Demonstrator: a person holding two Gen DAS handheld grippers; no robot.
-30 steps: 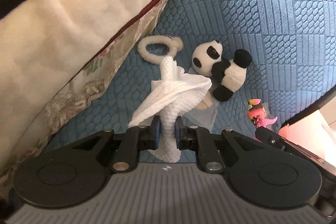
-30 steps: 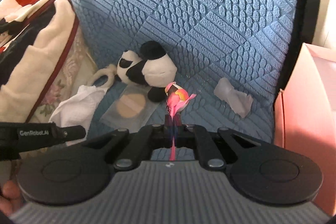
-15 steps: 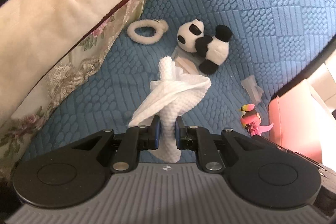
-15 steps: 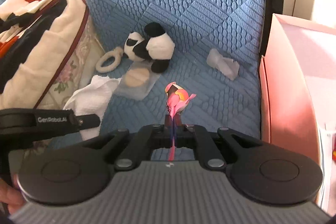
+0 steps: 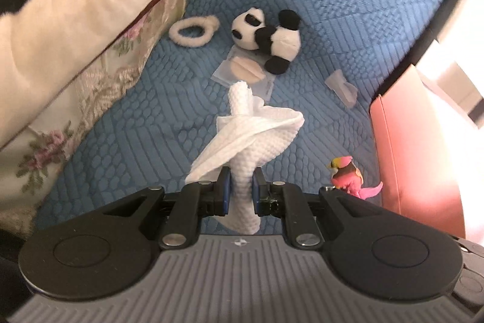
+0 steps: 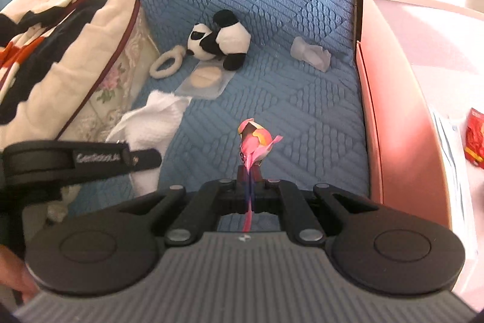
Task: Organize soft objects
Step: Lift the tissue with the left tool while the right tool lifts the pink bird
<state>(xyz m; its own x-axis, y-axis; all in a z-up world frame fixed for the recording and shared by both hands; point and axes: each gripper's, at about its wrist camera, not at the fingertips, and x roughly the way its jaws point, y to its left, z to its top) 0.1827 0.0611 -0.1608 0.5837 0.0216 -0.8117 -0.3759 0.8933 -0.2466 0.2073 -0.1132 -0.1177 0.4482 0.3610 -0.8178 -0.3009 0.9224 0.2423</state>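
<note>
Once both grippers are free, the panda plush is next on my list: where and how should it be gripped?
Probably across the white body of the panda plush, coming down from above. It lies on its side on the blue cushion, one leg resting on the clear packet, and the rounded torso is the broadest soft part.

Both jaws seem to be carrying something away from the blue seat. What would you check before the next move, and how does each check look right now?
1. Left gripper clamped on the white cloth: ok.
2. Right gripper clamped on the pink bird toy: ok, though only by its thin tail.
3. Cloth hanging clear of the blue seat: ok.
4. Pink box open to receive items: cannot tell.
5. Panda plush, fluffy ring left on the seat: not ok, not yet collected.
</note>
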